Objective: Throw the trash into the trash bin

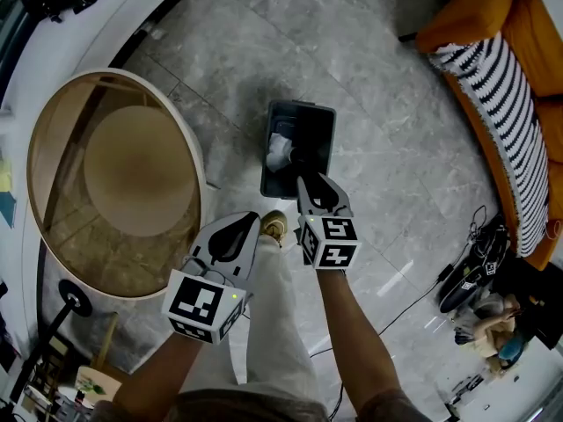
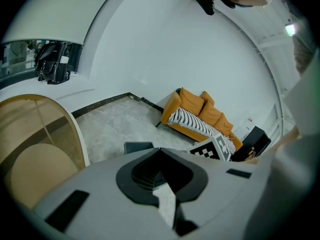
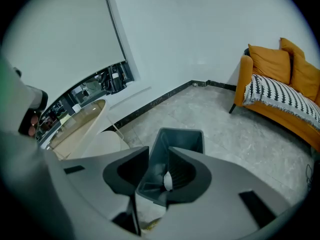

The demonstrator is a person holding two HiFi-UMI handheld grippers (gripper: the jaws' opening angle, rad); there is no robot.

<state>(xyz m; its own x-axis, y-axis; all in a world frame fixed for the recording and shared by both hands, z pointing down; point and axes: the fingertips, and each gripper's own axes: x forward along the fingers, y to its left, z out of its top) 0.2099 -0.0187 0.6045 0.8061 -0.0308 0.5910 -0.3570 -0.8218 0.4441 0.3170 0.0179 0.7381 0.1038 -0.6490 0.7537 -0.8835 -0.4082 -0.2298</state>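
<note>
A dark grey trash bin (image 1: 310, 128) stands on the marble floor in front of the person. A crumpled white piece of trash (image 1: 280, 151) lies inside it. My right gripper (image 1: 304, 176) hangs over the bin's near edge with its jaws apart and nothing pressed between them. In the right gripper view the bin (image 3: 181, 140) shows through the gap of the right gripper (image 3: 159, 159), with a white scrap (image 3: 167, 180) in it. My left gripper (image 1: 251, 220) is held lower left of the bin, above the person's leg, jaws together and empty; its tips also meet in the left gripper view (image 2: 160, 151).
A round wood-and-glass table (image 1: 53, 148) stands at the left. An orange sofa (image 1: 479, 16) with a striped throw (image 1: 501, 86) is at the right. Cables and gear (image 1: 475, 271) lie on the floor at lower right. The person's shoe (image 1: 274, 227) is just short of the bin.
</note>
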